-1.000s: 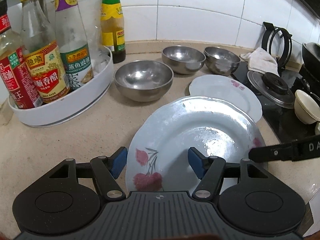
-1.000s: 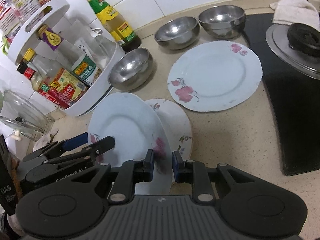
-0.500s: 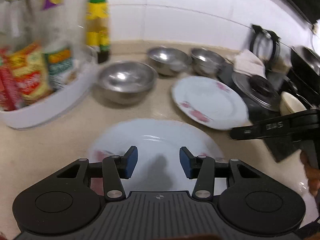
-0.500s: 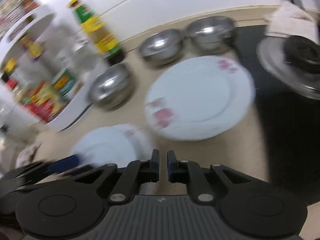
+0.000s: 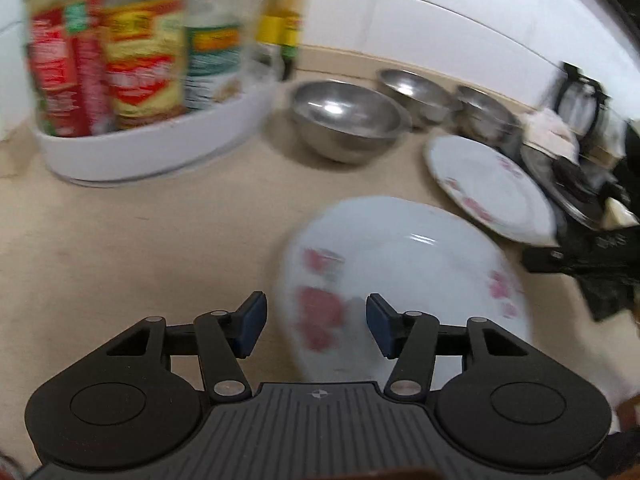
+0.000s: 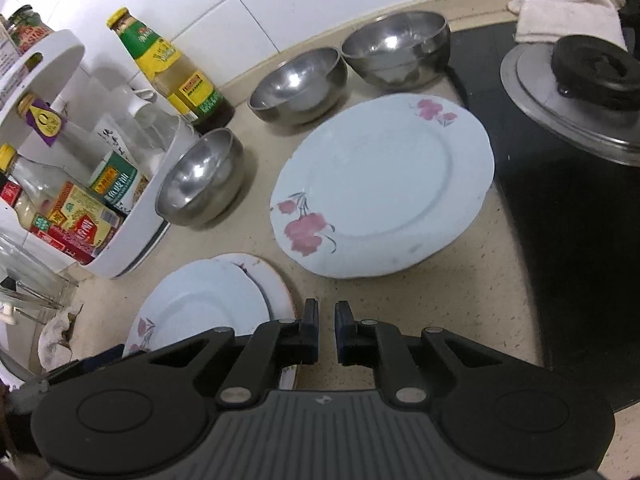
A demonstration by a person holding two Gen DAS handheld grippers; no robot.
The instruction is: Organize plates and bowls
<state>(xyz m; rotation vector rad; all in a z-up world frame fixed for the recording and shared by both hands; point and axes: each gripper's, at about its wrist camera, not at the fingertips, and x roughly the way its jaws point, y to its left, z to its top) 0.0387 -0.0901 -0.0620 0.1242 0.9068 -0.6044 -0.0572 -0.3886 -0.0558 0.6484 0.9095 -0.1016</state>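
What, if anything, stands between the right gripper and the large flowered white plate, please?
Nothing visible: only bare beige countertop lies between the right gripper and the large flowered white plate. The smaller stacked plates sit off to the side.

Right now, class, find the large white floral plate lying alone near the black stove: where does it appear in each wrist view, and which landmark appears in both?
Left wrist view: the large white floral plate sits right of centre, beyond the nearer plate.
Right wrist view: it fills the centre, ahead of the shut right gripper.
Shared landmark: the steel bowl beside the white condiment rack.
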